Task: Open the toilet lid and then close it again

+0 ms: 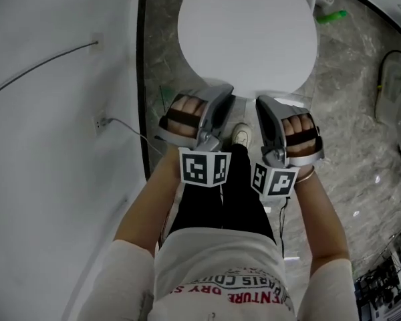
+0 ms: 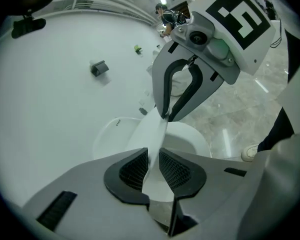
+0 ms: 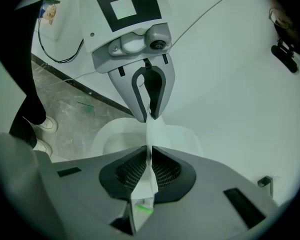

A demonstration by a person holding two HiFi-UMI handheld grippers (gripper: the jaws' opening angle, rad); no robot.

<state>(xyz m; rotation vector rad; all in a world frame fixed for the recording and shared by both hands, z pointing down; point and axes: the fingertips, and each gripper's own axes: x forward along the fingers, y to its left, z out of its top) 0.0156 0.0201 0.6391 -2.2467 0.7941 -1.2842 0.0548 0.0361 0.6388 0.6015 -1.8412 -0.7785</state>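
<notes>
Left claw (image 2: 153, 156) and right claw (image 3: 149, 156) each pinch the front rim of the toilet lid (image 1: 247, 32), side by side, and the lid is tilted up off the seat (image 2: 192, 134). A white wall (image 1: 53, 112) with a thin cable (image 1: 123, 127) crowds the left. Marble floor (image 1: 361, 146) lies open on the right, where a green thing (image 1: 331, 17) lies. The person's shoe (image 1: 240, 134) stands just before the bowl.

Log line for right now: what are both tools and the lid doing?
left tool: shut on toilet lid front edge | right tool: shut on same edge | lid: lifted off seat, not upright
</notes>
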